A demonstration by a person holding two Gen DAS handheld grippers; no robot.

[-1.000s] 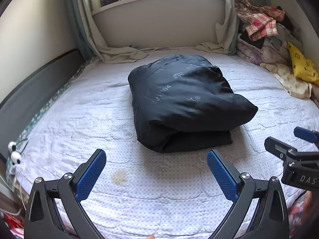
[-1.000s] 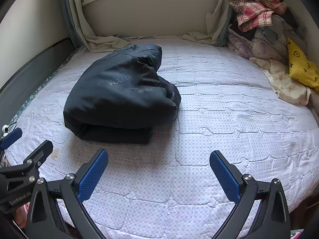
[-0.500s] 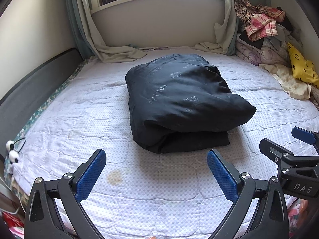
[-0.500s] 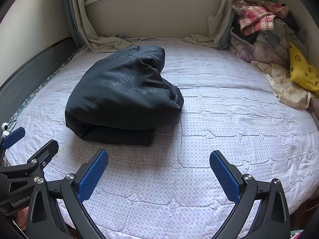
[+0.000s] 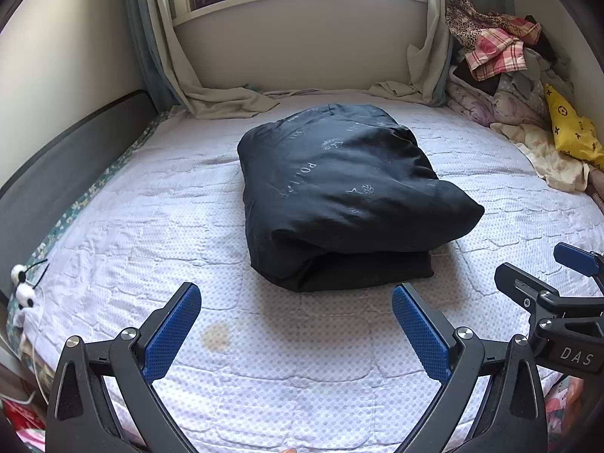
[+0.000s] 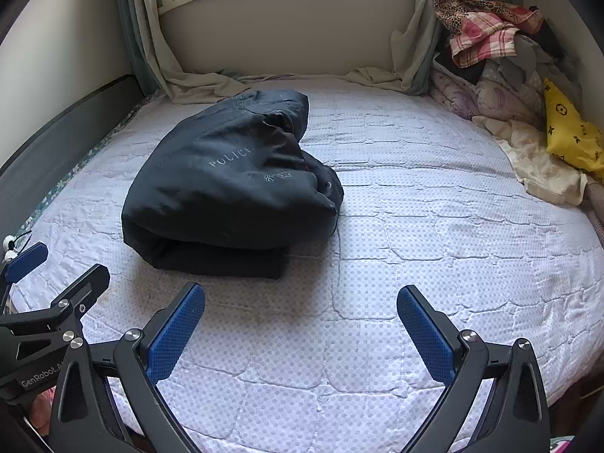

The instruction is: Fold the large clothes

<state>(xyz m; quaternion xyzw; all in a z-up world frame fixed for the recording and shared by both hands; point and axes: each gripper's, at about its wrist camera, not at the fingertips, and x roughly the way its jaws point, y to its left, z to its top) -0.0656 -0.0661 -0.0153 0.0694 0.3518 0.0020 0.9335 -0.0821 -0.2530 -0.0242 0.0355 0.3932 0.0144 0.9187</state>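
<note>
Black, puffy and slippery-looking, the folded garment (image 5: pixel 339 196) sits mid-frame on the bed (image 5: pixel 302 358), and with the left tool (image 5: pixel 296 324) and right tool (image 6: pixel 300 324) both released, empty, its top fold could spring apart.

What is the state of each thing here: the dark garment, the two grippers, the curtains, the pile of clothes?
Dark garment: folded into a thick bundle, lying on the bed.
Left gripper: open, empty, short of the garment.
Right gripper: open, empty.
Curtains: drawn aside, ends resting on the bed.
Pile of clothes: unfolded, heaped in the far corner.
</note>
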